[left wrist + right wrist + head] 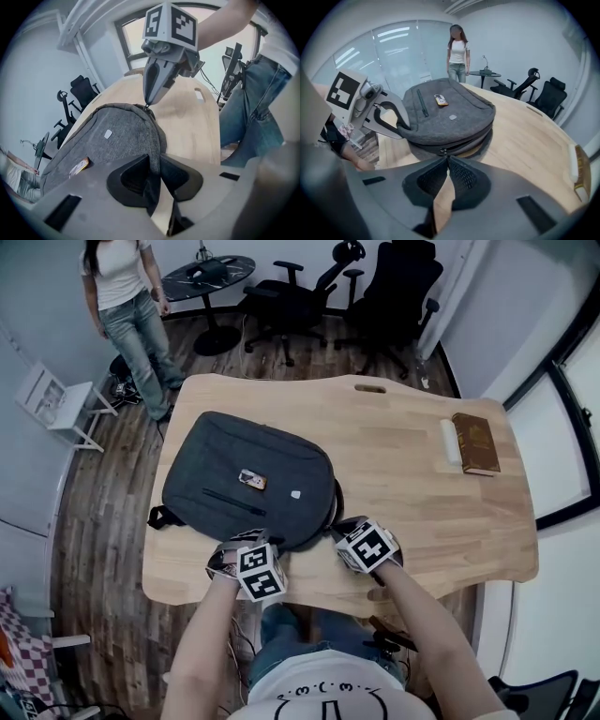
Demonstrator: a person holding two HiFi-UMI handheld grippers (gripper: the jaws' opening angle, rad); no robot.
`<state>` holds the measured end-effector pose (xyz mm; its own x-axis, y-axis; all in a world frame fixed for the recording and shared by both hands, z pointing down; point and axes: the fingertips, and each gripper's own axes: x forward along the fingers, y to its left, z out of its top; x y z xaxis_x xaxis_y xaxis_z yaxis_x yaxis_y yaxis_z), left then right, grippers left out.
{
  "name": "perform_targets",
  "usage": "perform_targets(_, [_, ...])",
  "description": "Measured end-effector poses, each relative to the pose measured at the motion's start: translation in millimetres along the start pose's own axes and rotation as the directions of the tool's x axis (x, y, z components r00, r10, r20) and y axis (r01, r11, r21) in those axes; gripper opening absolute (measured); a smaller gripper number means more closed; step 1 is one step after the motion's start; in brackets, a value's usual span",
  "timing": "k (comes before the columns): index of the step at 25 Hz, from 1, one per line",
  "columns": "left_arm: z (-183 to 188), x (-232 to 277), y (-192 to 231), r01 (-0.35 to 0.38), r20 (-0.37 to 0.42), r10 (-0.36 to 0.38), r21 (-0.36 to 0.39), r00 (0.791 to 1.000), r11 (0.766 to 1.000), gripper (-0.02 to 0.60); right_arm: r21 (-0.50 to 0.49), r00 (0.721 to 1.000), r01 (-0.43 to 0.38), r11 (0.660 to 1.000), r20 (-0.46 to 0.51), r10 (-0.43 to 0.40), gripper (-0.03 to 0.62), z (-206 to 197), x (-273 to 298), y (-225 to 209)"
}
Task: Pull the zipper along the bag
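On the pale wood counter [412,474], a smooth slab with rounded corners and a slot cut near its far edge, the bag [248,479] lies flat toward the person's left. It is a soft grey woven backpack with a rounded outline, and it carries a small orange tag [251,480] and a black strap loop [161,517] at its left side. At the bag's near edge the left claw [155,160] is clamped on a fold of dark fabric. Close beside it at the rim, the right claw [447,158] has its ribbed pads pinched together at the tips on the small metal pull [440,151]. To the right of the pull in the right gripper view, the zipper seam gapes a little. A brown hardback book [475,442] lies well apart near the counter's right edge. Beyond the counter, on a dark plank floor, a person [127,306] stands near a round table [208,277] and black office chairs [291,301].
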<state>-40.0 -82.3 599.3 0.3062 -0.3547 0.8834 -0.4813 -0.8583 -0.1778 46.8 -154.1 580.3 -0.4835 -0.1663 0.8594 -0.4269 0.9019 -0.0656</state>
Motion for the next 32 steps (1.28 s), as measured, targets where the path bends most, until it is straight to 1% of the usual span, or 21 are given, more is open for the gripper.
perform_targets(3, [0.4, 0.0, -1.4, 0.021, -0.003, -0.021, 0.006, 1.0, 1.0, 0.077, -0.013, 1.0, 0.019, 1.0, -0.017, -0.02, 0.074, 1.5, 1.6, -18.8])
perform_targets(7, [-1.0, 1.4, -4.2, 0.032, -0.015, -0.032, 0.031, 0.999, 0.999, 0.075, -0.062, 0.998, 0.044, 0.997, -0.043, -0.046, 0.077, 4.5, 11.8, -38.3])
perform_targets(9, [-1.2, 1.5, -5.2, 0.041, -0.015, -0.041, 0.039, 0.999, 0.998, 0.075, -0.067, 0.997, 0.057, 0.996, -0.05, -0.061, 0.077, 7.5, 17.2, -51.6])
perform_targets(12, [0.6, 0.3, -6.6, 0.061, -0.006, -0.061, 0.032, 0.998, 0.998, 0.075, -0.068, 0.995, 0.075, 0.995, -0.061, -0.079, 0.078, 13.7, 23.5, -71.2])
perform_targets(17, [-1.4, 1.1, -5.0, 0.092, -0.015, -0.092, 0.01, 0.996, 0.996, 0.075, -0.127, 0.992, 0.102, 0.987, -0.055, -0.11, 0.077, 30.8, 34.1, -97.0])
perform_targets(21, [2.4, 2.2, 3.0, 0.07, -0.022, -0.07, 0.009, 0.997, 0.998, 0.075, -0.179, 0.986, 0.159, 0.971, -0.012, -0.164, 0.077, 47.7, 40.7, -117.5])
perform_targets(24, [3.4, 2.2, 11.5, 0.051, -0.025, -0.05, 0.003, 0.998, 0.999, 0.074, -0.177, 0.981, 0.196, 0.965, 0.02, -0.195, 0.08, 61.6, 48.2, -126.7])
perform_targets(26, [2.7, 3.1, 16.0, 0.043, -0.028, -0.043, 0.008, 0.999, 0.999, 0.074, -0.197, 0.981, 0.192, 0.961, 0.024, -0.191, 0.077, 67.3, 52.1, -127.5])
perform_targets(29, [-0.7, 5.9, 17.7, 0.026, -0.027, -0.024, 0.046, 0.999, 0.999, 0.077, -0.25, 0.986, 0.164, 0.954, 0.016, -0.166, 0.061, 67.0, 51.3, -124.4])
perform_targets(30, [-2.4, 6.3, 17.0, 0.022, -0.026, -0.02, 0.057, 0.999, 0.998, 0.077, -0.256, 0.988, 0.155, 0.954, 0.014, -0.157, 0.06, 65.1, 49.3, -122.7])
perform_targets(32, [-6.9, 6.1, 14.5, 0.026, -0.03, -0.023, 0.075, 0.999, 0.997, 0.08, -0.237, 0.991, 0.135, 0.962, 0.01, -0.137, 0.06, 59.0, 43.9, -117.1])
